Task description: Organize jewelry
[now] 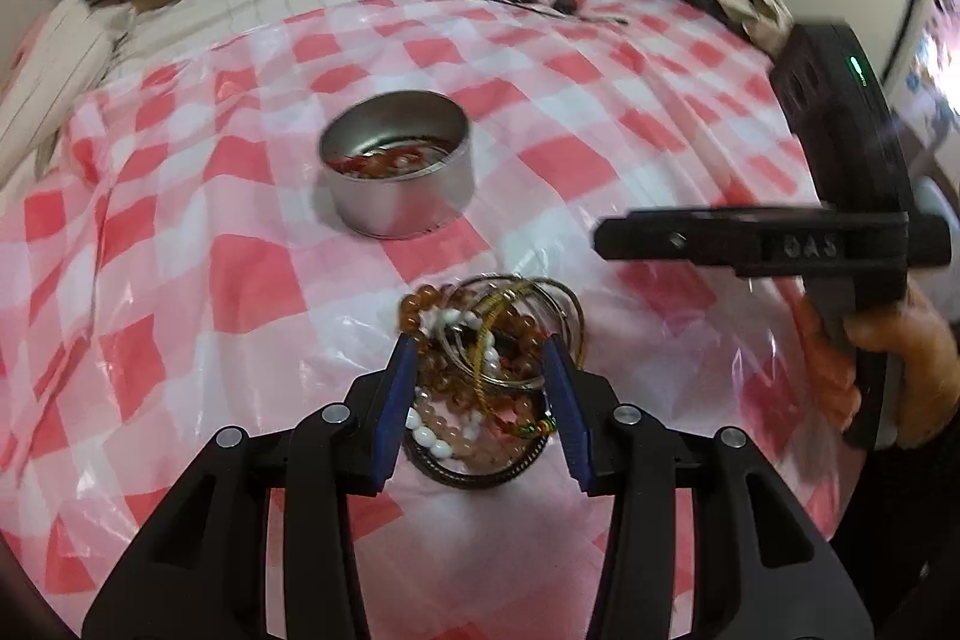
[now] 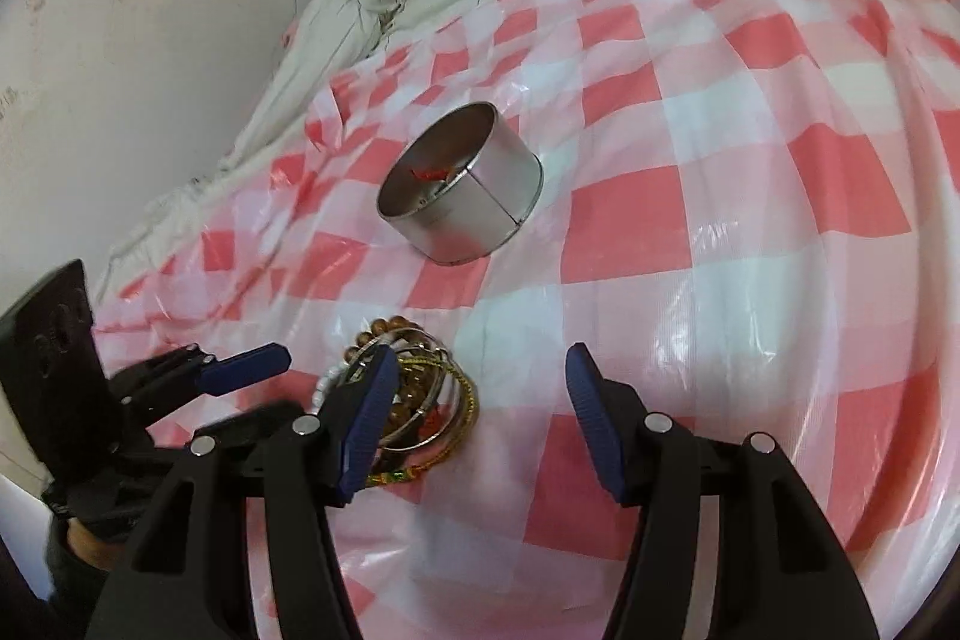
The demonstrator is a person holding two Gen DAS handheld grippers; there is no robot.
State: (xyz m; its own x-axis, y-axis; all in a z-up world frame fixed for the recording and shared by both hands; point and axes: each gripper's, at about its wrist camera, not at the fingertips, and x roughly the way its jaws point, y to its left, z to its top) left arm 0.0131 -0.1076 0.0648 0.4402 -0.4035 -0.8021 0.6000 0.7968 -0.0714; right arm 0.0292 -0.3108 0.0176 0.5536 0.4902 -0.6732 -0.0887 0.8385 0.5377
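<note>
The left gripper (image 1: 483, 361) stands spread over the pile of jewelry (image 1: 489, 376), one blue pad on each side of the pile, not pressing it. The right gripper (image 2: 480, 388) is spread wider, with only the checked plastic sheet (image 2: 750, 232) between its pads; the pile lies at its 9 o'clock. The metal tin (image 1: 399, 172), red beads inside, stands at 12 o'clock beyond the pile.

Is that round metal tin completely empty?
No. In the left wrist view the round metal tin already holds some reddish-orange beaded pieces lying on its bottom.
</note>
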